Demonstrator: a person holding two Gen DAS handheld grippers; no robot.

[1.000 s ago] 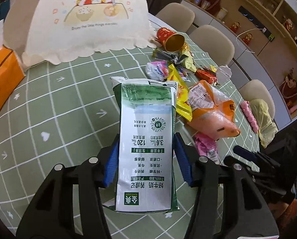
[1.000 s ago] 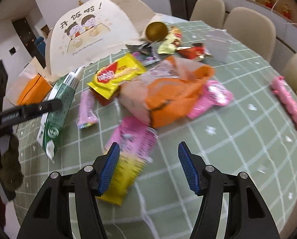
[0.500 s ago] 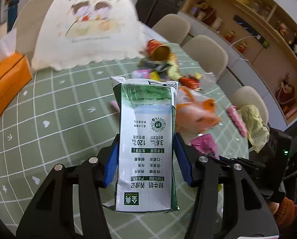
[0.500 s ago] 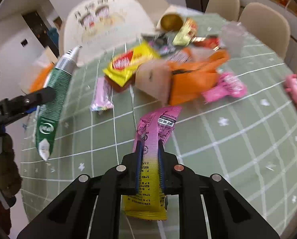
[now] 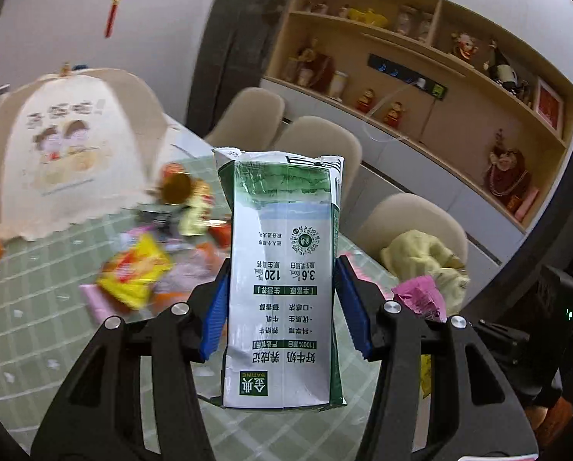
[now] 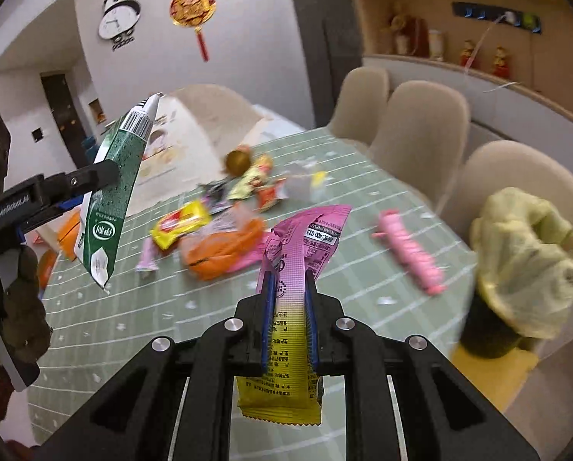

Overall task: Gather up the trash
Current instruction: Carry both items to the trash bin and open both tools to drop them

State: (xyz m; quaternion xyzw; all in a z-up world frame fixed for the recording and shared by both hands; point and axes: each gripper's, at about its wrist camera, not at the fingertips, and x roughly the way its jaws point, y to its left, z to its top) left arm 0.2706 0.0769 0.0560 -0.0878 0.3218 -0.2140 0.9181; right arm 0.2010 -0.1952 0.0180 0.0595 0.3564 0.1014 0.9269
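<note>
Gripping a flattened green-and-white milk carton (image 5: 282,280) between its blue pads, the left tool (image 5: 284,307) hangs above the green-checked table (image 6: 355,199), while the right tool (image 6: 289,307), its jaws having just closed, pinches a pink-and-yellow wrapper (image 6: 298,269), remaining snack litter (image 6: 217,242) lying ahead.

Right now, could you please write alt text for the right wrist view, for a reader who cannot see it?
The right gripper is shut on a pink and yellow snack wrapper, held above a green gridded table strewn with wrappers. At left, the left gripper holds a green and white milk carton in the air.
</note>
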